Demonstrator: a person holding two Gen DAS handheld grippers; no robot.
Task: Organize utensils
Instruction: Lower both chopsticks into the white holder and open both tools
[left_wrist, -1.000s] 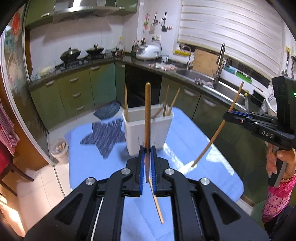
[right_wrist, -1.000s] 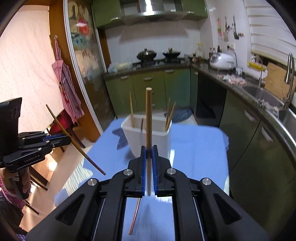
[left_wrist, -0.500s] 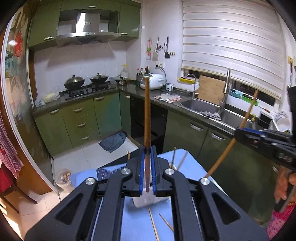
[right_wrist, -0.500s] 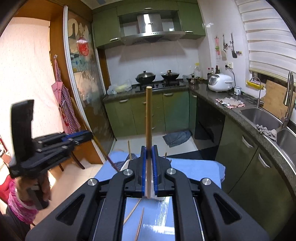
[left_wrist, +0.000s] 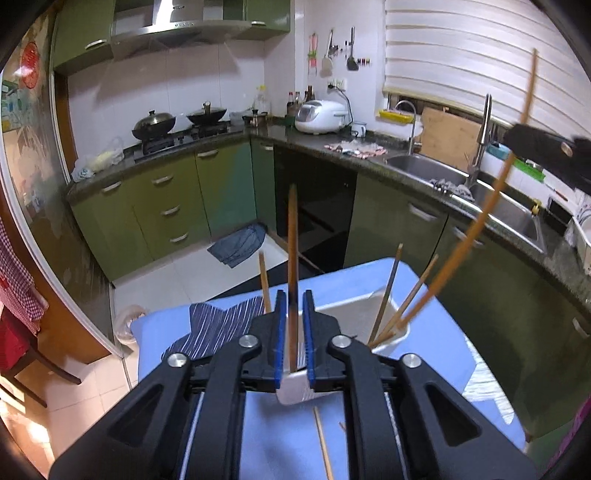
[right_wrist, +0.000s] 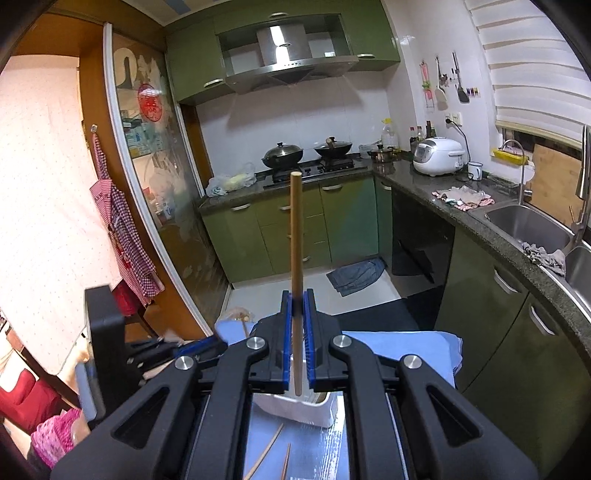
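A white utensil holder stands on the blue table with several chopsticks in it. My left gripper is open right over the holder; a dark-tipped chopstick stands between its jaws with gaps on both sides, its lower end in the holder. My right gripper is shut on a light wooden chopstick, held upright above the holder. In the left wrist view that chopstick slants down into the holder's right corner from the right gripper's body.
Loose chopsticks lie on the table near me, also in the right wrist view. A striped dark cloth lies on the table's left. Green cabinets, stove and sink surround the table. The left gripper's body is at left.
Both grippers have come down over the holder after being raised. My left jaws have opened, letting the dark-tipped chopstick go into the holder. The right chopstick's tip has reached the holder.
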